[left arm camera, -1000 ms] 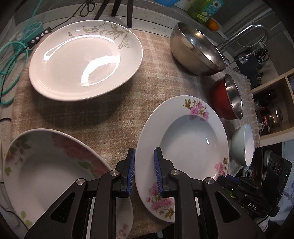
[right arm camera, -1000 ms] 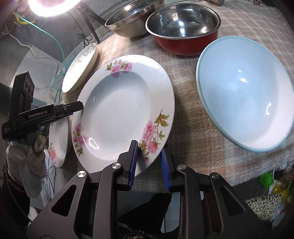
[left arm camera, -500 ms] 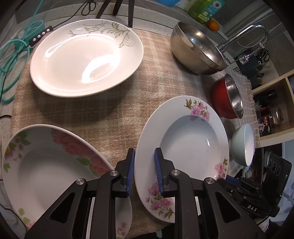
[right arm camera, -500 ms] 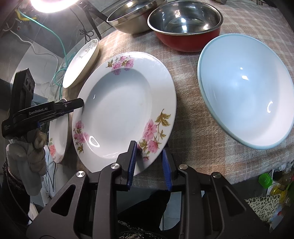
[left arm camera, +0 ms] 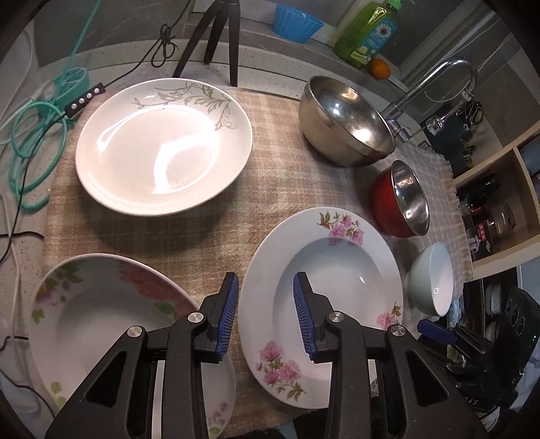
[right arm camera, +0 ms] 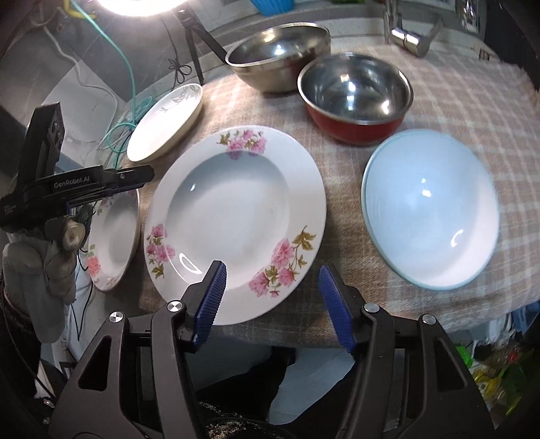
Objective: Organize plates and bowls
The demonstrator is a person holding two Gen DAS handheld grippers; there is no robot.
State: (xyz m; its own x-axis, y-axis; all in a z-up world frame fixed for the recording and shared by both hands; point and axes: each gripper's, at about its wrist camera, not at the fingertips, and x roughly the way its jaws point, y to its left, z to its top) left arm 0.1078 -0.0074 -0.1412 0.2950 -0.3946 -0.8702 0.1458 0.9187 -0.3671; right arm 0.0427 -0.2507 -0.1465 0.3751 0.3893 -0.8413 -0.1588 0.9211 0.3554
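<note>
Plates and bowls lie spread on a checked woven cloth [left arm camera: 243,233] over a counter — three plates, four bowls. The deep plate [right arm camera: 236,219] with pink flower sprays sits at the near edge, glazed and glossy; its rim passes between the blue ribbed pads of both tools. The left gripper [left arm camera: 265,312] has jaws opening around the plate's left rim, pads off it. The right gripper [right arm camera: 271,297] likewise has jaws opening, spread wide across the near rim, not pressing. A second pink-flowered plate [left arm camera: 111,314] is partly hidden behind the left gripper's frame. A cream plate with grey leaves [left arm camera: 165,148] lies farther back. The bowls: one plain steel [left arm camera: 347,125], one steel with a red outside [left arm camera: 401,202], one pale blue [right arm camera: 428,209] — blurred at its right edge — and a blue fluted one [left arm camera: 297,20] cut off at the top.
</note>
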